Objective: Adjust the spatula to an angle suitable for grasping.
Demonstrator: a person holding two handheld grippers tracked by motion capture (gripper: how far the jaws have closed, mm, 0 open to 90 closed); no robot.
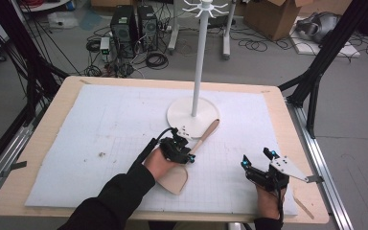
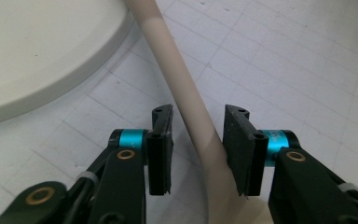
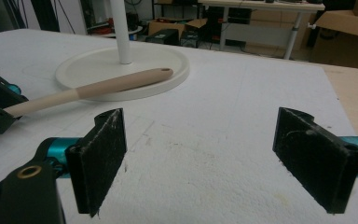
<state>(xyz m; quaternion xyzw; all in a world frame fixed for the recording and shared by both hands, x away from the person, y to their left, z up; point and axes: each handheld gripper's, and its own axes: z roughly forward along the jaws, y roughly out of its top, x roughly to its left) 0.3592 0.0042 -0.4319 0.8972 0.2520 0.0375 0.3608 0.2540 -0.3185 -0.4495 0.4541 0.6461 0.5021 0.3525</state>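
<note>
You are working at a wooden table that is carrying a large white gridded mat. On the far half of that mat a white stand is rising from a round base, with a ring of hooks at its top.

Lying on the mat is a pale wooden spatula. Its broad blade is resting just in front of your left hand, its handle is running up and to the right, and the handle's tip is resting on the rim of the stand's base, as the right gripper view is showing.

Your left gripper is sitting low over the spatula's handle, near where it is meeting the blade. In the left gripper view the jaws are straddling the handle: the right-hand pad is touching its side, while a narrow gap is showing at the left-hand pad, so they are not yet clamping it.

Your right gripper is resting on the mat near the table's right front corner, well apart from the spatula. In its own view its jaws are standing wide apart, holding nothing.
</note>
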